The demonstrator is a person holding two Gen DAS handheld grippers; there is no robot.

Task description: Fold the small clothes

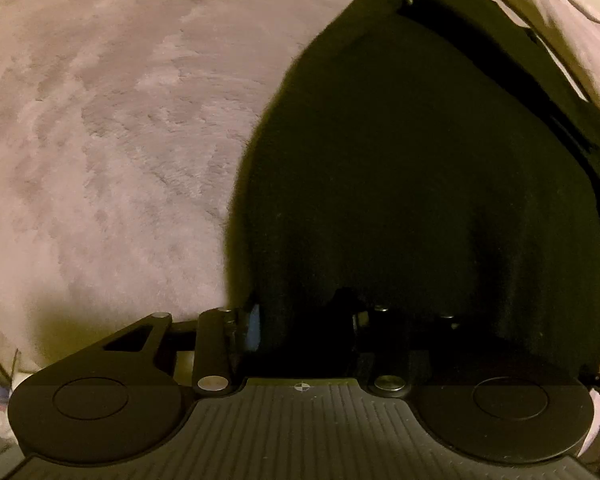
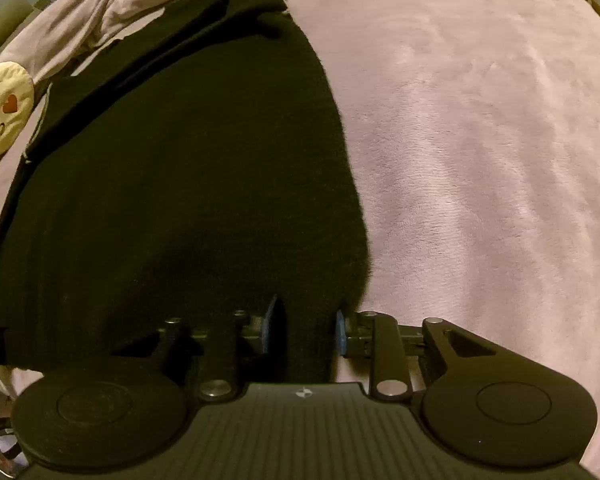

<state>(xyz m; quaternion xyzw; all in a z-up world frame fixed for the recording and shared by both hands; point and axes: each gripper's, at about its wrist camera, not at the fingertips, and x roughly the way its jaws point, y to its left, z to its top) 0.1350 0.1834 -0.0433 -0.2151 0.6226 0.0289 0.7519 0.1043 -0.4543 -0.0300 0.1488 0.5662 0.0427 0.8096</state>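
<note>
A black garment [image 1: 412, 168] lies spread on a pink plush blanket [image 1: 108, 128]. In the left wrist view my left gripper [image 1: 306, 326] sits at the garment's near left corner, its blue-padded fingers [image 1: 254, 326] closed on the cloth edge. In the right wrist view the same black garment [image 2: 180, 176] fills the left half. My right gripper [image 2: 306, 330] sits at its near right corner, blue pads [image 2: 269, 326] on both sides of a strip of the cloth. The gripped hem is dark and hard to make out.
The pink blanket [image 2: 480, 140] covers the whole surface. A bunched pale pink cloth [image 2: 112, 12] lies beyond the garment's far edge. A cream plush face with a heart mark [image 2: 4, 108] sits at the far left of the right wrist view.
</note>
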